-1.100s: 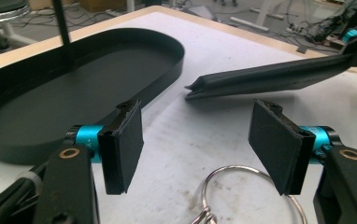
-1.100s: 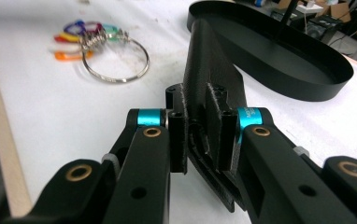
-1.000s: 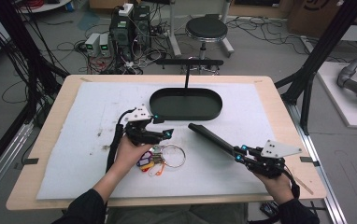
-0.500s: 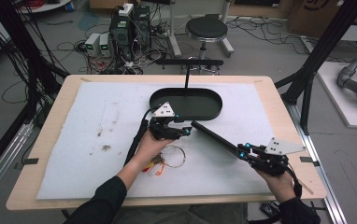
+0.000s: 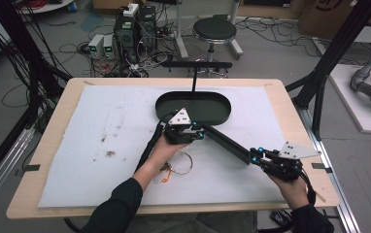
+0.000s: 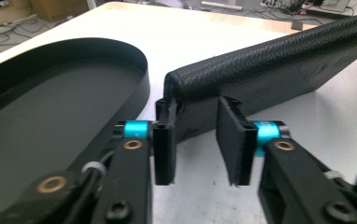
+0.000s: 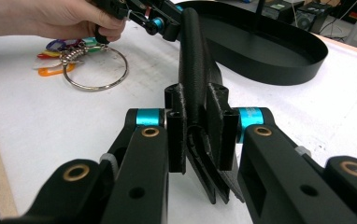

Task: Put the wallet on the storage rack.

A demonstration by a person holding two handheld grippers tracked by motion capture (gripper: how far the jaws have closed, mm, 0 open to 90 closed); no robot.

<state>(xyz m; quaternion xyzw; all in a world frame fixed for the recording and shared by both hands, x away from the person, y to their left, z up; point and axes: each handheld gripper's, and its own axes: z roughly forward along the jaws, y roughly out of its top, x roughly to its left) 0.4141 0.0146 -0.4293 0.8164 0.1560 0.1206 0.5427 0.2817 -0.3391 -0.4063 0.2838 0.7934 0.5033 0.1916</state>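
Your right gripper [image 7: 197, 140] clamps near end of long black textured case [image 5: 227, 143], held above white mat [image 5: 76, 145]. Your left gripper [image 6: 197, 140] jaws apart, straddling case's far end just beside black oval tray [image 5: 222, 114]. Key ring [image 5: 181, 162] lies near your left hand [image 5: 161, 150].

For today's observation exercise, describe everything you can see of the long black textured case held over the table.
The long black case is slim, with a woven, carbon-like texture and a rounded closed end; it looks like stiff leather or plastic. It slants across the white mat. The right gripper is shut on one end, where layered edges show. Its other end sits at the left gripper, between open fingers, beside the black oval tray. Whether they touch it is unclear.
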